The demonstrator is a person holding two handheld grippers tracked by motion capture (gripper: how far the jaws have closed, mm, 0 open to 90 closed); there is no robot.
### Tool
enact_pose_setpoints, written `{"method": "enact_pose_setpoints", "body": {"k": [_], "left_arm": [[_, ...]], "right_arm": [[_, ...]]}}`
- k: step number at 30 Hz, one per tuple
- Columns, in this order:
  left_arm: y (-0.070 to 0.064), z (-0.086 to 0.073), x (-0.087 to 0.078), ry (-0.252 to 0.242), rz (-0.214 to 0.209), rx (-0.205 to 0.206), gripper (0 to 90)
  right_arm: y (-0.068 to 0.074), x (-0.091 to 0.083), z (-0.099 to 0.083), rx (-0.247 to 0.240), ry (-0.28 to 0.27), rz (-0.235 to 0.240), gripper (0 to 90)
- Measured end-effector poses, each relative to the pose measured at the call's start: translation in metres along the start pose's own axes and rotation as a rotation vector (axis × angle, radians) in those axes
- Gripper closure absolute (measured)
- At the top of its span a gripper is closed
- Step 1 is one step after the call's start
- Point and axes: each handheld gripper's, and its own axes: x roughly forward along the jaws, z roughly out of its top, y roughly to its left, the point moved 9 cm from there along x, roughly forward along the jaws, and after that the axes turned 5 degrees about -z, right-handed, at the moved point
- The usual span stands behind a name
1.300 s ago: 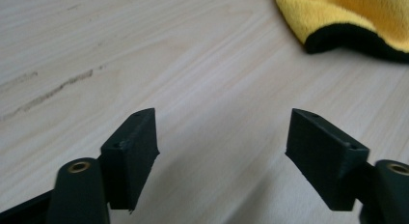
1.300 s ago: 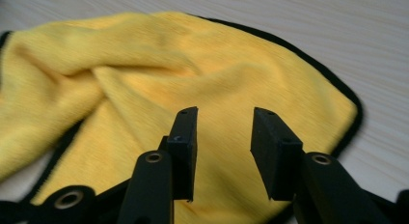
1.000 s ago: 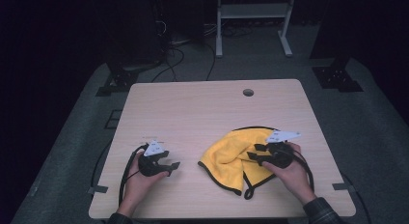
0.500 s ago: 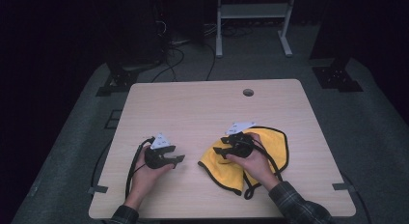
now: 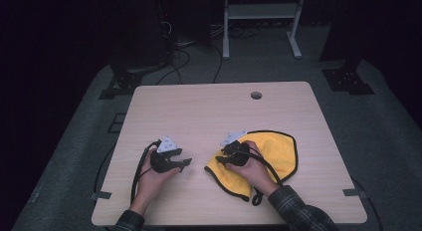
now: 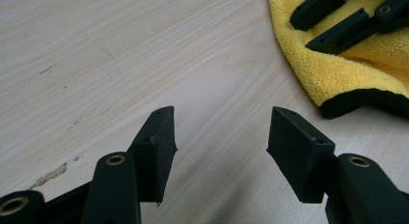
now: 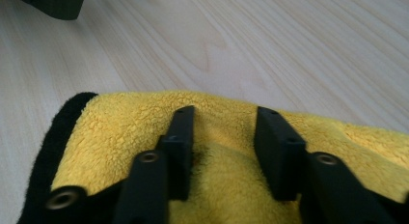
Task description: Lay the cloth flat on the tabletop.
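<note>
Right tongs [image 7: 222, 151] slid left (jaws parted) over cloth [image 7: 120, 132].

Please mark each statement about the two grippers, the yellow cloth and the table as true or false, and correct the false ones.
1. The left gripper has its jaws wide apart over bare wood. True.
2. The yellow cloth lies on the left half of the table. False: it lies right of the middle, near the front edge.
3. The right gripper is over the yellow cloth, a fold of cloth between its jaws. True.
4. The cloth has a white border. False: the border is black.
5. A round hole is in the tabletop near the far edge. True.
</note>
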Motion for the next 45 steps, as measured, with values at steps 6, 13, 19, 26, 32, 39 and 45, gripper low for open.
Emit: {"method": "enact_pose_setpoints", "body": {"k": [6, 13, 19, 26, 32, 39, 45], "left_arm": [[0.000, 0.000, 0.000, 0.005, 0.007, 0.001, 42.3], [0.001, 0.000, -0.002, 0.000, 0.010, -0.001, 42.5], [-0.004, 0.004, -0.002, -0.011, -0.001, 0.002, 42.5], [-0.018, 0.013, 0.004, -0.013, -0.034, 0.023, 42.5], [-0.042, 0.031, 0.018, -0.029, -0.090, 0.057, 42.4], [-0.074, 0.049, 0.041, -0.027, -0.176, 0.098, 41.3], [-0.107, 0.060, 0.058, -0.025, -0.281, 0.144, 41.5]], "right_arm": [[-0.001, -0.005, 0.000, 0.017, -0.019, 0.003, 84.2], [-0.012, -0.046, 0.010, 0.077, -0.135, 0.052, 83.8], [-0.029, -0.088, -0.014, 0.120, -0.178, 0.036, 83.6], [-0.036, -0.109, -0.062, 0.154, -0.105, 0.028, 83.5], [-0.036, -0.106, -0.092, 0.156, 0.001, 0.022, 83.5], [-0.034, -0.104, -0.100, 0.162, 0.020, 0.037, 83.1], [-0.035, -0.104, -0.101, 0.173, 0.016, 0.043, 82.4]]}}
